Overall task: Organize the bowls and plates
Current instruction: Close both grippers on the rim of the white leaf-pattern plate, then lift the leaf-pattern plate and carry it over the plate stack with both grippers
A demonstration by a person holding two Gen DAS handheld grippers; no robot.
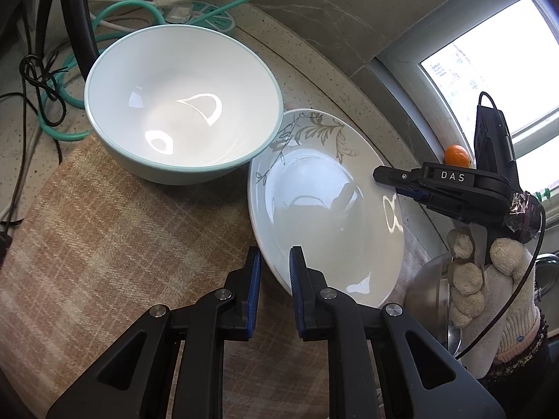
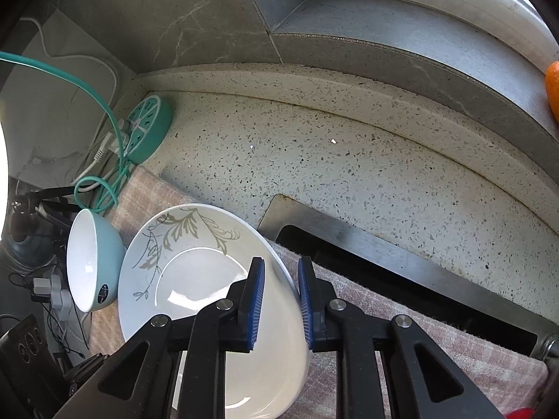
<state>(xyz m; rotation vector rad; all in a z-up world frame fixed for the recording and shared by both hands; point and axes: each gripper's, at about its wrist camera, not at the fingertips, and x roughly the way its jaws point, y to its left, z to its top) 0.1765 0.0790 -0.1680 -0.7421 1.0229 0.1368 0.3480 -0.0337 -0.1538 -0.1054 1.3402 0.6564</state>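
The white floral-patterned ceramic plate point(image 2: 181, 279) lies on the checked woven cloth point(image 1: 104, 227), tilted, its rim at 11 o'clock touching the pale teal bowl with a white inside point(image 1: 181, 104). The right gripper point(image 2: 279, 300) straddles the plate's far rim with jaws apart; the left gripper point(image 1: 276, 279) brackets the near rim, released too. A shallow pinch on glazed ceramic could slip — dropping it against the bowl. Teal cable point(image 1: 115, 14), round green power strip point(image 2: 148, 129) and an orange fruit point(image 1: 457, 155) crowd the speckled desk point(image 2: 332, 174).
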